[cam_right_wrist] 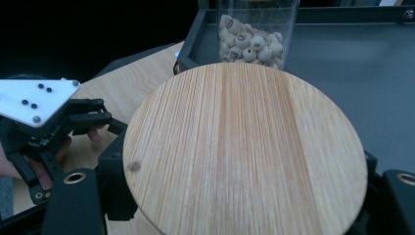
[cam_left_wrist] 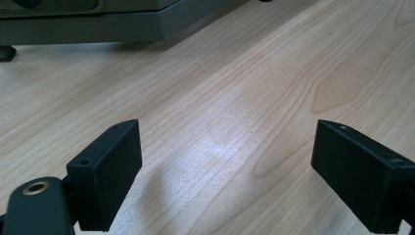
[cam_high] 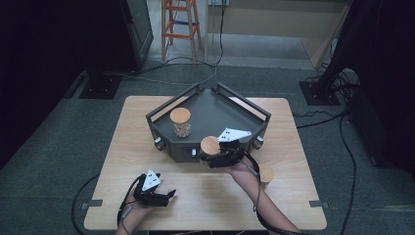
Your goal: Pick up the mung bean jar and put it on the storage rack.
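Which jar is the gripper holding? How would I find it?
Find the dark tray on the wooden table. At its near edge, the right gripper grips a jar. The other jar stands alone inside the tray.

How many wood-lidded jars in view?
3: one jar in the tray, one jar held by the right claw at the tray's front edge, one jar on the table behind the right forearm.

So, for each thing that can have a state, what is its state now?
Left gripper: open, holding nothing, low over the table.
Right gripper: shut on a jar with a wooden lid, held at the tray's near wall.
Jar of pale round seeds: upright in the tray, wooden lid on.
Third jar: on the table beside the right forearm, lid on.
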{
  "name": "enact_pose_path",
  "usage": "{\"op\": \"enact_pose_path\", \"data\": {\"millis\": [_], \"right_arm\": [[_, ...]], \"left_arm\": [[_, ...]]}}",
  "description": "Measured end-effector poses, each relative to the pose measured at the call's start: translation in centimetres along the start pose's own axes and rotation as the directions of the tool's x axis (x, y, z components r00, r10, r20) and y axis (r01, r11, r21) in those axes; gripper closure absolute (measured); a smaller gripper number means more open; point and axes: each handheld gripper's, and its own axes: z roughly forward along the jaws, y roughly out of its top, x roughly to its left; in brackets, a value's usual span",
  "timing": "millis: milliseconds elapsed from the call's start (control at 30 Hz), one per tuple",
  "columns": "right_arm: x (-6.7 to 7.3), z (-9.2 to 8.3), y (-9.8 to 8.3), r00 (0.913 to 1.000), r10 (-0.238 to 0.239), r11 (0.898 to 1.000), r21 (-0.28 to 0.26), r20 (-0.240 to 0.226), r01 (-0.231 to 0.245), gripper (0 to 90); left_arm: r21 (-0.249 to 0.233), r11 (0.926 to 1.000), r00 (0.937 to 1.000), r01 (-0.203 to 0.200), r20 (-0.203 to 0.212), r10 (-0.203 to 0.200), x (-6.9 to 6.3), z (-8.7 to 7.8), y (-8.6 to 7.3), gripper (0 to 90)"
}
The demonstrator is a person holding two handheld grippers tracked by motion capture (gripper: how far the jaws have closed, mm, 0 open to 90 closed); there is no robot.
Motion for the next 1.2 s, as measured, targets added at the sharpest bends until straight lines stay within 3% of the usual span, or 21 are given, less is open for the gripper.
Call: {"op": "enact_pose_path", "data": {"millis": [467,667,1200], "right_arm": [[-0.1,-0.2,1.5,0.9995,-0.029,1.000,-0.005,0.012,0.029,25.4],[-0.4,-0.2,1.5,0.9999,-0.005,1.000,-0.011,0.011,0.005,25.5],[-0.9,-0.4,2.7,1.0000,-0.001,1.000,-0.029,0.002,0.001,25.4]], "left_arm": [[0.010,0.9999,1.0000,-0.002,0.003,0.002,0.1,0.1,0.1,11.5],[0.011,0.9999,1.0000,-0.004,0.004,0.003,0.1,0.1,0.1,11.6],[0.021,0.9998,0.9999,-0.008,0.009,0.007,0.2,0.2,0.2,11.5]]}}
